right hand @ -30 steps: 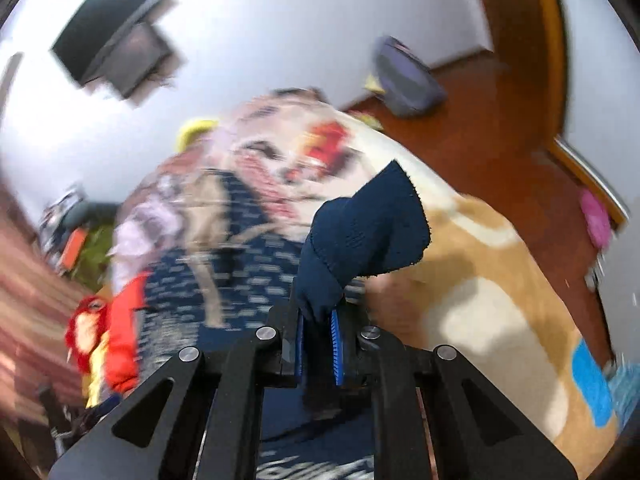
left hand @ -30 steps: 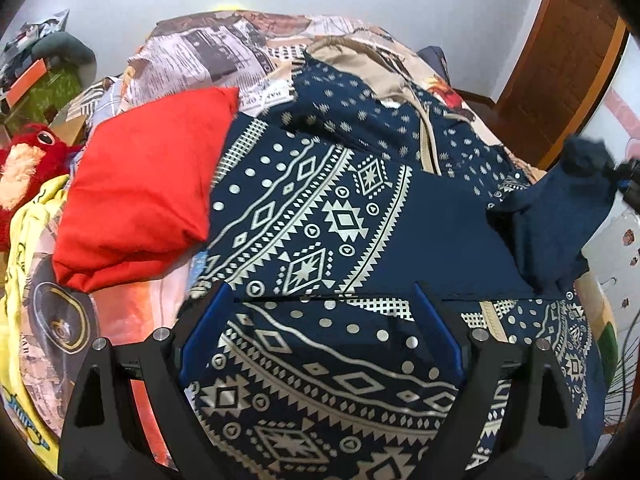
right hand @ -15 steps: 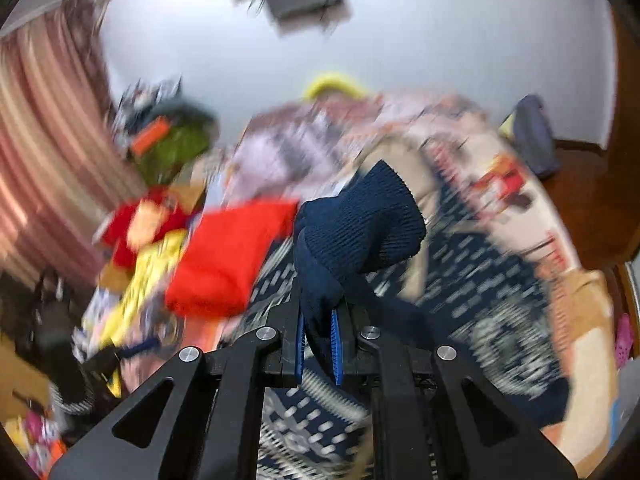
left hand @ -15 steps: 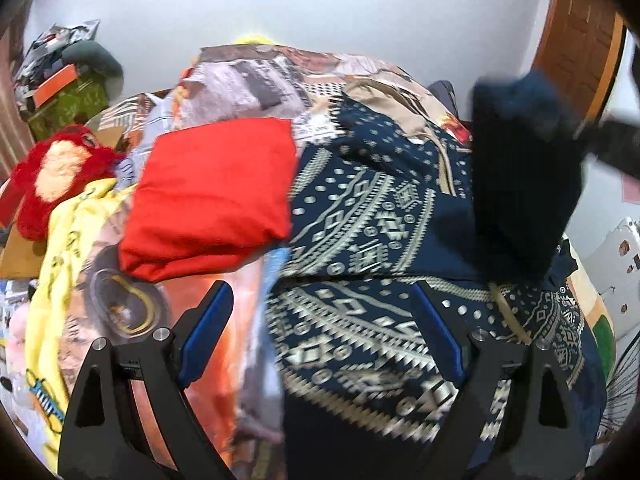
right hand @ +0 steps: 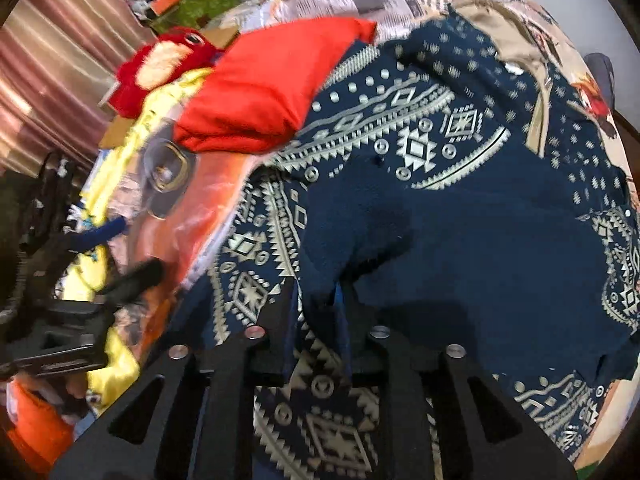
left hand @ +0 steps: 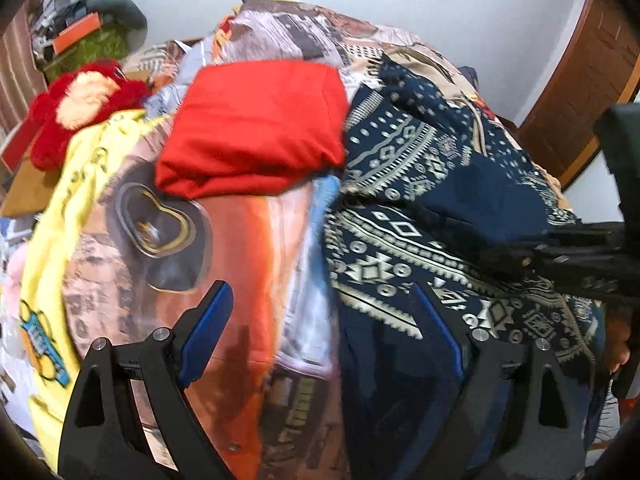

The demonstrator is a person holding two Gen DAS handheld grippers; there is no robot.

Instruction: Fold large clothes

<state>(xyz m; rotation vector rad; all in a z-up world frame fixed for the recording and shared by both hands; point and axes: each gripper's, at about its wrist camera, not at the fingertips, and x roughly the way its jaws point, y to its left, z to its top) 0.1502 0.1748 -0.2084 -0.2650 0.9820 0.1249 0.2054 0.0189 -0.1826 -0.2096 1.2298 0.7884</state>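
Observation:
A large navy garment with a cream geometric print lies spread over the bed, partly folded over itself; it also shows in the right wrist view. My right gripper is shut on a plain navy fold of it, low over the patterned layer; the gripper's body reaches in from the right in the left wrist view. My left gripper is open and empty, hovering over the garment's left edge and the orange printed blanket; it shows blurred at the left of the right wrist view.
A folded red cloth lies just left of the garment. A red plush toy and a cluttered pile sit at the far left. A wooden door stands at the right; a yellow printed blanket edge hangs left.
My right gripper has carried the navy fold from the garment's right side over to the left and down onto the patterned layer. My left gripper shifted left, staying open.

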